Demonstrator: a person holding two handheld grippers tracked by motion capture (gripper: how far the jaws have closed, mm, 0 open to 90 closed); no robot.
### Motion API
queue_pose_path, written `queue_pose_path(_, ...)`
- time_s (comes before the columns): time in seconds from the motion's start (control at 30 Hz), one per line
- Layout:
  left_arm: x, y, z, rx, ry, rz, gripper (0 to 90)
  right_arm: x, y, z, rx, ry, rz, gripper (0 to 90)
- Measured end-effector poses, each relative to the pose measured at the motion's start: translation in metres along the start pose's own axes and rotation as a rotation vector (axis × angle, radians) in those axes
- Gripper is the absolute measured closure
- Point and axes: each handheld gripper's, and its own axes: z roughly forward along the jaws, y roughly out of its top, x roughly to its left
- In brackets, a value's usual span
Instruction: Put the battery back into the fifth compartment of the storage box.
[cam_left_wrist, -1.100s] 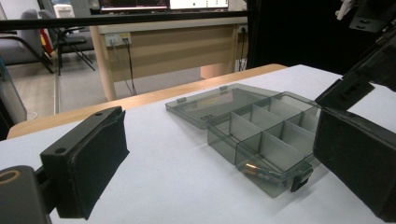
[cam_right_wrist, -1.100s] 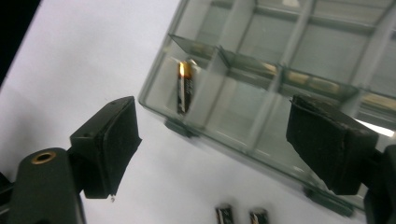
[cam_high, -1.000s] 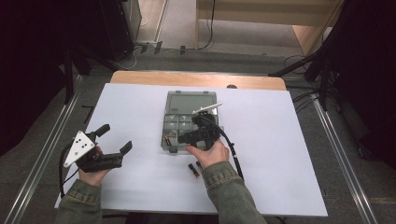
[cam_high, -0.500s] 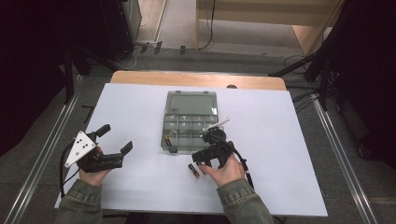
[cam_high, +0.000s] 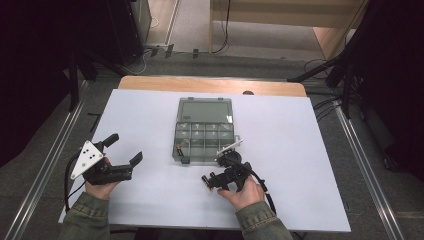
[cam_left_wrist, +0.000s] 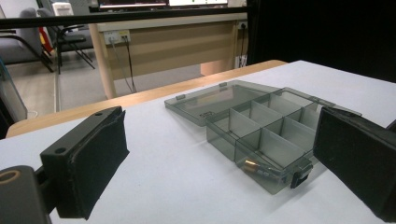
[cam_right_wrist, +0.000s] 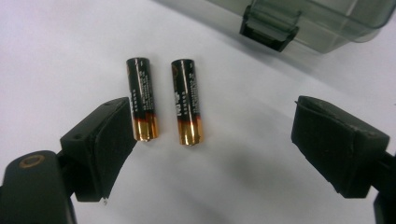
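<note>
right gripper view puts us just above two batteries lying side by side on the white table, and our right gripper (cam_right_wrist: 212, 140) has its jaws wide apart with nothing pressed between them. the left battery (cam_right_wrist: 141, 98) sits just beside the left pad, the right battery (cam_right_wrist: 186, 100) lies in the gap between the pads, and neither is touched yet as far as we can tell. beyond them stands the latch of the box (cam_right_wrist: 299, 23), near but apart from the batteries.

in the high view our right gripper (cam_high: 212, 181) hovers over the table (cam_high: 310, 165) just in front of the open box (cam_high: 204, 135), while our left gripper (cam_high: 122, 150) waits well off to the side, jaws spread and empty.

one battery (cam_left_wrist: 254, 167) already lies in a front compartment of the box, seen from the left gripper view. we judge the sorting as partly done: one is in, two are left on the table, and the next pick has not yet closed.
</note>
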Motion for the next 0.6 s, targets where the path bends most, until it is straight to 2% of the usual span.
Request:
queue_pose_path(0.1,0.000,0.000,0.000,-0.001,0.000,0.000,3.2,0.002,0.001,0.003,0.004,-0.015,-0.015,16.5)
queue_pose_path(0.43,0.000,0.000,0.000,0.001,0.001,0.002,3.2,0.006,0.004,0.008,0.010,-0.023,-0.035,41.1)
queue_pose_path(0.6,0.000,0.000,0.000,0.000,0.002,0.003,3.2,0.011,0.007,0.011,0.020,-0.031,-0.070,50.9)
